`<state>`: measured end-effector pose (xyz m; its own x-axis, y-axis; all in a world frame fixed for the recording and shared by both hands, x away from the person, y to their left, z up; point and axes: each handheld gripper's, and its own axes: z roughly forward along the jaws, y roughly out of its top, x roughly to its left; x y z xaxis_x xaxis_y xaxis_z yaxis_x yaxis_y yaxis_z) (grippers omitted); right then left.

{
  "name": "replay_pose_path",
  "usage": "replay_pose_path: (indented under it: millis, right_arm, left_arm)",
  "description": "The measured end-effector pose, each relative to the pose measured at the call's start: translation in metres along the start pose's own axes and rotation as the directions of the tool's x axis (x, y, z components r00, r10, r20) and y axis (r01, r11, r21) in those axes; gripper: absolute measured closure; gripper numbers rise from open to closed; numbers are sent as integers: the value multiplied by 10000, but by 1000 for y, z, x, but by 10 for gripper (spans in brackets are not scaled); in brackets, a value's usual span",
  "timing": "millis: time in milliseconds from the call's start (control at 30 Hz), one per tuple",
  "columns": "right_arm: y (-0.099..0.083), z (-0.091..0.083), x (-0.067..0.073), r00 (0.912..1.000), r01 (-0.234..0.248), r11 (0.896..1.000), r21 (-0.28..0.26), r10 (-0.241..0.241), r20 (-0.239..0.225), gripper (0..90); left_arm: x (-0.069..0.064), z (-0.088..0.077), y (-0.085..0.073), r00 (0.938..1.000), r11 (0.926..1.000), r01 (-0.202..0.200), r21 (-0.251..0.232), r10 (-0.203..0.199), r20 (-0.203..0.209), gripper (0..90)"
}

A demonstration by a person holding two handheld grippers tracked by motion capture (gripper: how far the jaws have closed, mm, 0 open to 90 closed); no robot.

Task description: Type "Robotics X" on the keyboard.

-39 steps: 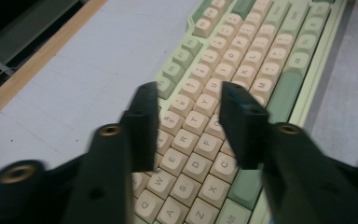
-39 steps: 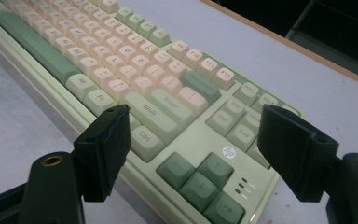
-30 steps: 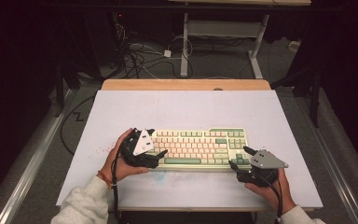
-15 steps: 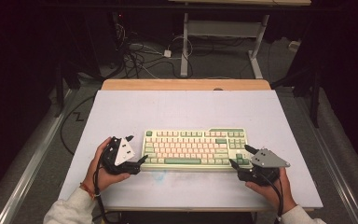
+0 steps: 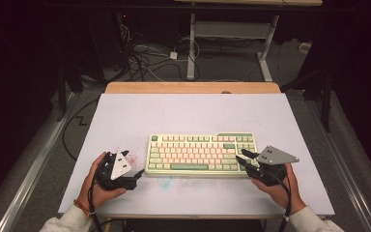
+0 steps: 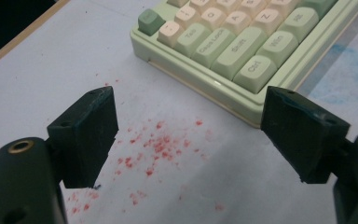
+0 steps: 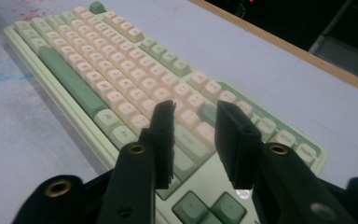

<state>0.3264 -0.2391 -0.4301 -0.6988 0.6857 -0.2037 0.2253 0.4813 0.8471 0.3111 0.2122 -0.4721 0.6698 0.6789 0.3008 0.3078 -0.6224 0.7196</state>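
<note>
The left tool (image 5: 136, 177), jaws spread, has drawn back off the keyboard (image 5: 200, 153) to the bare table (image 5: 188, 113) beside its left end. The right tool (image 5: 241, 159) has just been closing its jaws over the right-hand keys, still gapped, nothing visibly pinched; likely pressing a key next

The left tool (image 5: 136, 175) has drawn away from the left end of the keyboard (image 5: 201, 154), where it sat a second ago, toward the lower left of the high view. It now rests over the bare worktop (image 5: 193, 113) just beside the keyboard's near left corner, jaws spread wide with nothing between them. The right tool (image 5: 242, 157) has just been closing its jaws above the keyboard's right-end keys, nothing gripped.
</note>
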Motion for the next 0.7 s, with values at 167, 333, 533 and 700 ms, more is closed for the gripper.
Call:
replay_pose_path:
  millis: [167, 333, 533, 700]
  right_arm:
    - [8, 8, 1, 9990, 295, 9992, 265, -286, -349, 860]
    - [17, 17, 0, 9980, 407, 9985, 362, -389, -498, 897]
    - [27, 29, -3, 9974, 482, 9976, 494, -453, -567, 897]
    - [37, 47, -3, 9953, 650, 9960, 608, -603, -758, 898]
  left_arm:
    - [-1, 1, -4, 10000, 9999, -25, 168, 24, 44, 177]
    - [-3, 3, -3, 9999, 9997, -98, 236, 96, 78, 177]
    - [-5, 5, -3, 9997, 9992, -221, 347, 217, 113, 177]
    - [-4, 4, -3, 9998, 9994, -190, 291, 187, 89, 177]
